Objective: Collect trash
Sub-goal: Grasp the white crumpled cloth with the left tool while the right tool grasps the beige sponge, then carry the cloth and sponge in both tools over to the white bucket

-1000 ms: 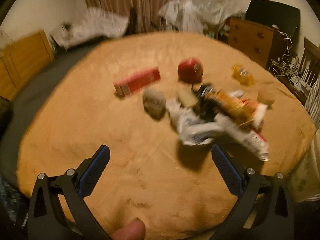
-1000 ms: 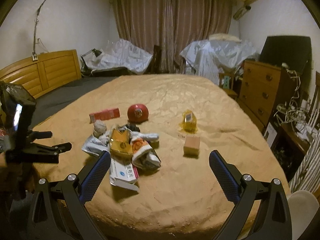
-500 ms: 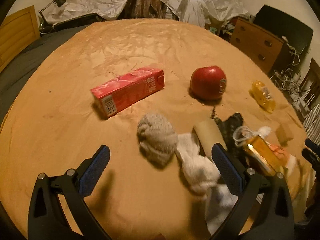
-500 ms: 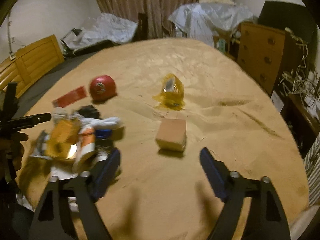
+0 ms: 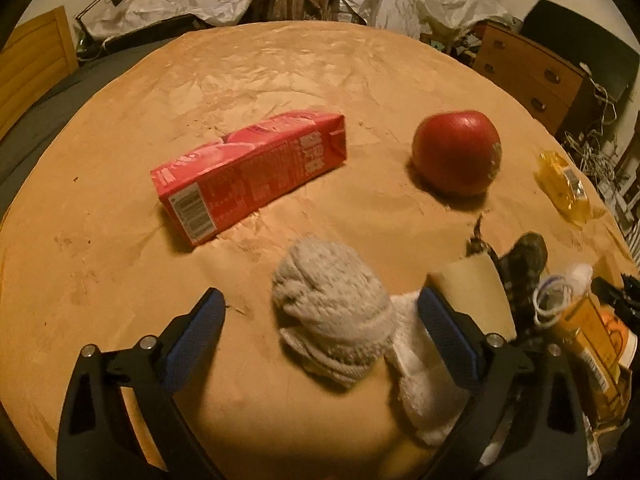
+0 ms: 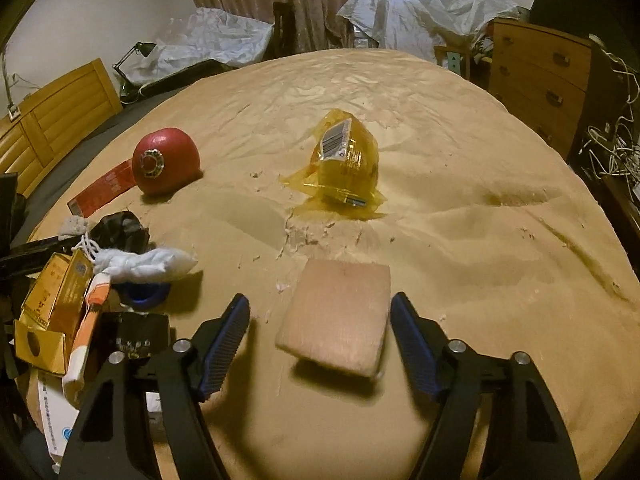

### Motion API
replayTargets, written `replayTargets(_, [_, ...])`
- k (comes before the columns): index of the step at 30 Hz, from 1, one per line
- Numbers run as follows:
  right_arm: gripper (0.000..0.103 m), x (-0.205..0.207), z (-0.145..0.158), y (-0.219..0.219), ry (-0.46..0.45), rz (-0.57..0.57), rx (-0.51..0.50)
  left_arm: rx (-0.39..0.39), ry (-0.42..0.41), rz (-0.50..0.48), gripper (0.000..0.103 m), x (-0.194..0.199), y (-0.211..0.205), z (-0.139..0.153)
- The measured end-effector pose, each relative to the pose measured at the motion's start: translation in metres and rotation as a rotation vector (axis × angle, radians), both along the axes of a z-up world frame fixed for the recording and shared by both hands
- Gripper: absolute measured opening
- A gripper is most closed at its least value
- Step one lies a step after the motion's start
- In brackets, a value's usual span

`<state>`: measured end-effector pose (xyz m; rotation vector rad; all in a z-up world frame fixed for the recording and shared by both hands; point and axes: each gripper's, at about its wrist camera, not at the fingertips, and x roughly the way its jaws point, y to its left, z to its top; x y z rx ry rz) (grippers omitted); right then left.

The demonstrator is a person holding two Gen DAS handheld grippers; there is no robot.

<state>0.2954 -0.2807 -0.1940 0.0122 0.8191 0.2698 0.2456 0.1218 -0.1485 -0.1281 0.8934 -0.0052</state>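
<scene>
My left gripper (image 5: 320, 320) is open, its jaws on either side of a grey balled sock (image 5: 332, 312) on the tan bedspread (image 5: 280, 72). A white sock (image 5: 424, 392) and a cardboard tube (image 5: 476, 296) lie beside its right finger. A red carton (image 5: 248, 176) and a red ball (image 5: 456, 156) lie beyond. My right gripper (image 6: 320, 340) is open around a tan block (image 6: 336, 320), not touching it. A yellow wrapper (image 6: 344, 160) lies further ahead. A pile of boxes and packets (image 6: 68, 304) sits to the left.
A wooden dresser (image 6: 540, 80) with tangled cables stands at the right of the bed. A wooden headboard (image 6: 52, 120) is at the left. Plastic-covered heaps (image 6: 420, 8) and curtains lie behind the bed. The left gripper's tip (image 6: 24, 252) shows at the right wrist view's left edge.
Both grippers have moved forward and down. The left closed in on the grey sock; the right came up around the tan block. Both stayed open.
</scene>
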Motion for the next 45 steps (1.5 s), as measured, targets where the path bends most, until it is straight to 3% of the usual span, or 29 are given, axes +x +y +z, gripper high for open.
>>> replayTargets(6, [0.052,-0.001,-0.001,0.000,-0.002,-0.027,-0.012,-0.002,-0.015,0.011,0.081,0.004,0.003,0.001])
replayTargets(10, [0.041,-0.006,-0.002,0.000,-0.015,-0.034,-0.017,0.034,-0.033,0.019,0.063,0.006,0.002,-0.002])
replayTargets(14, [0.039,-0.016,0.003,-0.001,-0.043,-0.039,-0.017,0.017,-0.050,0.022,0.042,0.000,0.005,0.003])
replayTargets(21, [0.039,-0.055,0.045,0.004,-0.150,-0.030,-0.037,0.013,-0.127,0.072,0.040,-0.034,0.009,0.036])
replayTargets(29, [0.039,-0.131,0.102,0.017,-0.297,-0.001,-0.004,0.042,-0.296,0.007,0.040,-0.129,-0.048,0.096])
replayTargets(35, [0.039,-0.192,0.126,0.033,-0.365,0.028,0.022,0.064,-0.382,-0.017,0.042,-0.179,-0.086,0.118])
replayTargets(45, [0.039,-0.264,0.149,0.054,-0.439,0.054,0.046,0.078,-0.480,-0.020,0.042,-0.225,-0.105,0.137])
